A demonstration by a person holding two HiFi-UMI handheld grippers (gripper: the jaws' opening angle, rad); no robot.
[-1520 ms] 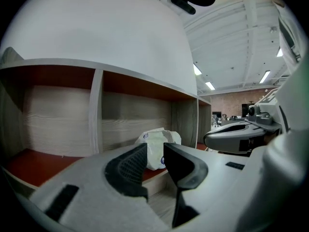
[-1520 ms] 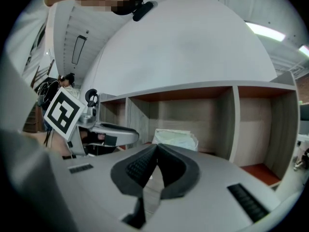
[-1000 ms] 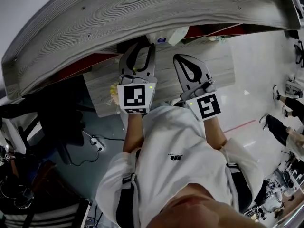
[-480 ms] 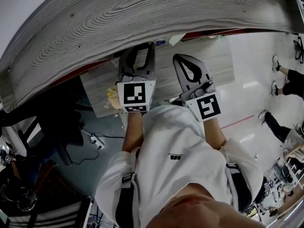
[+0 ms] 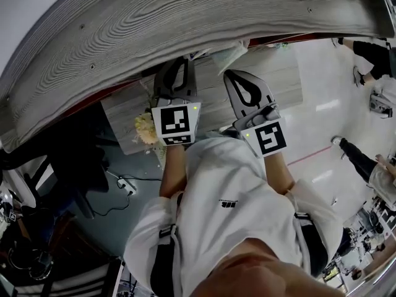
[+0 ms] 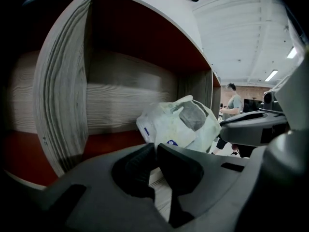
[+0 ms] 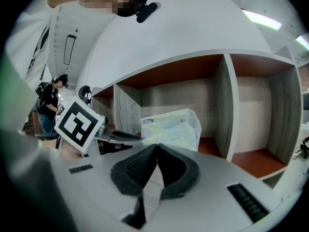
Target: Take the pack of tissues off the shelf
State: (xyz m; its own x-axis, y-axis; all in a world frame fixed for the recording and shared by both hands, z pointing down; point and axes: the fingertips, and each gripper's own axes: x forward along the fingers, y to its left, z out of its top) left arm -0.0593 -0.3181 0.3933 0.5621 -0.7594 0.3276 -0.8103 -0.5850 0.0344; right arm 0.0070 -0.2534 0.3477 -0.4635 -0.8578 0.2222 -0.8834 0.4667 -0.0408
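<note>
The left tool is closing, its jaws nearly together and nipping the lower edge of the pack of tissues. The pack sits tilted in an open compartment of the shelf (wood-grained, with red inside). The right tool hangs short of the shelf, jaws pressed together on nothing.

The pack of tissues is pale white with small blue marks. The shelf shows grey wood grain, with red-brown inner surfaces.
</note>
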